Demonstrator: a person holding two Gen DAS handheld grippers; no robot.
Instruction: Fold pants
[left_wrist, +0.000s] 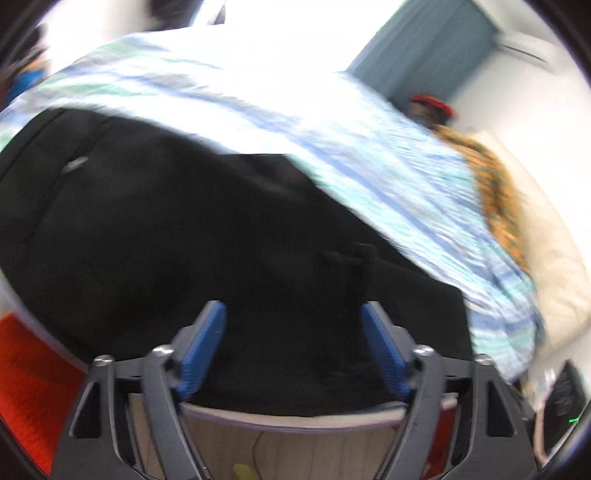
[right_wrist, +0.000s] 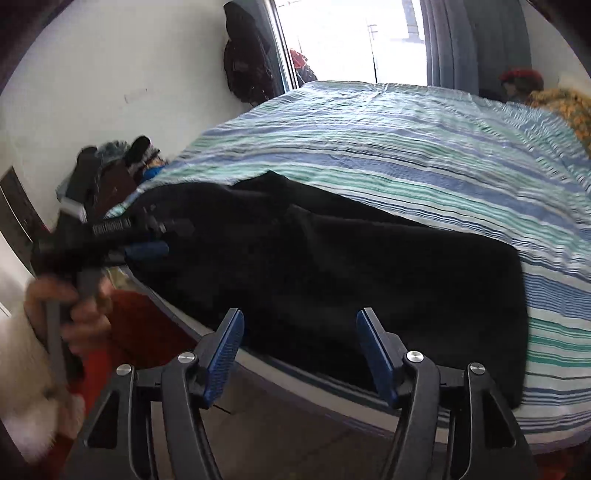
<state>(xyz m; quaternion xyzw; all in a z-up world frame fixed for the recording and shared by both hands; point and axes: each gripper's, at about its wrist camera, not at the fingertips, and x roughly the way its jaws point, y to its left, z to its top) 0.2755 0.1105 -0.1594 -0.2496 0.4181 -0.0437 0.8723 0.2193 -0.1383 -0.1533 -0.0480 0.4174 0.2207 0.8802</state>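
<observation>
The black pants (right_wrist: 332, 266) lie along the near edge of the striped bedspread (right_wrist: 406, 147), filling the centre toward nine o'clock. The right gripper (right_wrist: 299, 325) hovers at six o'clock — jaws spread, holding nothing. The left gripper (left_wrist: 293, 314) — jaws likewise spread over the pants — carries white lettering, too blurred to read.

Your left wrist view is smeared with motion blur, and daylight blows the striped bedspread (left_wrist: 258, 92) out to white at the top. Your right wrist view is sharper, lit from the overexposed window (right_wrist: 351, 37), though your left hand (right_wrist: 70, 310) blurs. The black pants (right_wrist: 369, 266) swallow all detail, and both views curve and darken at the edges.
</observation>
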